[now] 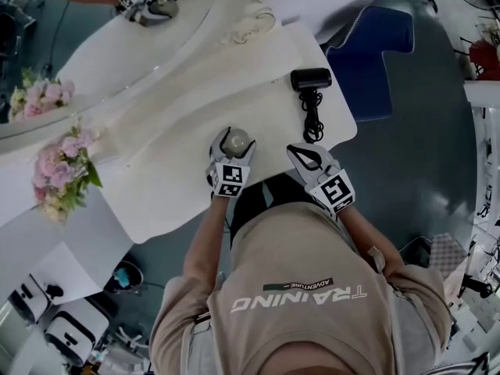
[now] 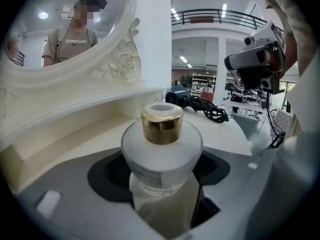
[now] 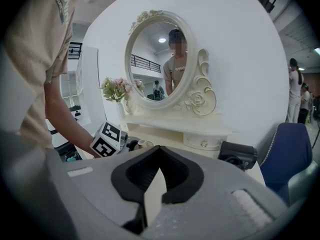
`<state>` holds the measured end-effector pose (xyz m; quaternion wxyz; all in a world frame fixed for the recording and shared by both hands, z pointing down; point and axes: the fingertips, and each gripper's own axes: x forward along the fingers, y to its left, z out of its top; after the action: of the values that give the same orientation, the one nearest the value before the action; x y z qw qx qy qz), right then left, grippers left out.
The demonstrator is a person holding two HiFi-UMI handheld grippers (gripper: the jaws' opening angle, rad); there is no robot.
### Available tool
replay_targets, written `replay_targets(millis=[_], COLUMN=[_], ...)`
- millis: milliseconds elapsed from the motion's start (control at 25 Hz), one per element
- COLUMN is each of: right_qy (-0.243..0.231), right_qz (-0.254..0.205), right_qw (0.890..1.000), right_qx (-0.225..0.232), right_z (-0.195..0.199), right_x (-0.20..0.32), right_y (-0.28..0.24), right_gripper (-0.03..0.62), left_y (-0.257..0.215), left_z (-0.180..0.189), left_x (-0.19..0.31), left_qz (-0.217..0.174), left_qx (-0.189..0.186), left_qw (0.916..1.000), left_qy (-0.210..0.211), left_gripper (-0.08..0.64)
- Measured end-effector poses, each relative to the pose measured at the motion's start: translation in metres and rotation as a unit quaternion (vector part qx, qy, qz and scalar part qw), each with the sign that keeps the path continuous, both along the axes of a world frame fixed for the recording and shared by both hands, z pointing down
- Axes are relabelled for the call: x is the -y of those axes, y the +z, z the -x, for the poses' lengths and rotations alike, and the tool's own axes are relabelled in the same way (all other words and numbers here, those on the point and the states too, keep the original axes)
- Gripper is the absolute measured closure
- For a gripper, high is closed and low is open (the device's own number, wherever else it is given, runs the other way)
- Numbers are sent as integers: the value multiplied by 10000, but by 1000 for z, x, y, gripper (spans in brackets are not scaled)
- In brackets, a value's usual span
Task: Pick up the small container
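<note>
left gripper (image 1: 233, 148) jaws closing round the container (image 2: 161, 154), upright on the table (image 1: 156, 178), to seat it for lifting; right gripper (image 1: 309, 159) closed, empty, held aside.

White dressing table (image 1: 164, 178) with an oval mirror (image 3: 156, 59) in a carved, rose-trimmed frame at the far side. Pink flowers (image 1: 64, 166) on the left end, doubled in the glass. Far right on the tabletop, a black device (image 1: 311, 78), its cord (image 1: 312, 122) coiled toward the near edge. Blue chair (image 1: 367, 49) just past the right end.
</note>
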<state>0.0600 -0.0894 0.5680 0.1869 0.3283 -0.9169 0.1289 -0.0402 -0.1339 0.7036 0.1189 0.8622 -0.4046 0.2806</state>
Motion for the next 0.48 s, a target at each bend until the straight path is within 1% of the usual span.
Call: replay_targets(millis=[120,280,480], right_qy=[32,104,118], right_qz=[77,216,275], right_qw=[10000,9997,9996], right_qx=[12,11,-9], right_z=[-1,-4,-8], right_x=[-3,-7,-8], right_y=[2,8,13], right_gripper=[589,589,589], left_y=[0,2,0], left_z=[-1,-4,-6], left_x=[2,7,10], left_qz=[-9,-15,-135], left_qx=[64,194,177], left_qw=[10000,9998,9996], left_qy=[-31,64,146], left_gripper=[192,206,204])
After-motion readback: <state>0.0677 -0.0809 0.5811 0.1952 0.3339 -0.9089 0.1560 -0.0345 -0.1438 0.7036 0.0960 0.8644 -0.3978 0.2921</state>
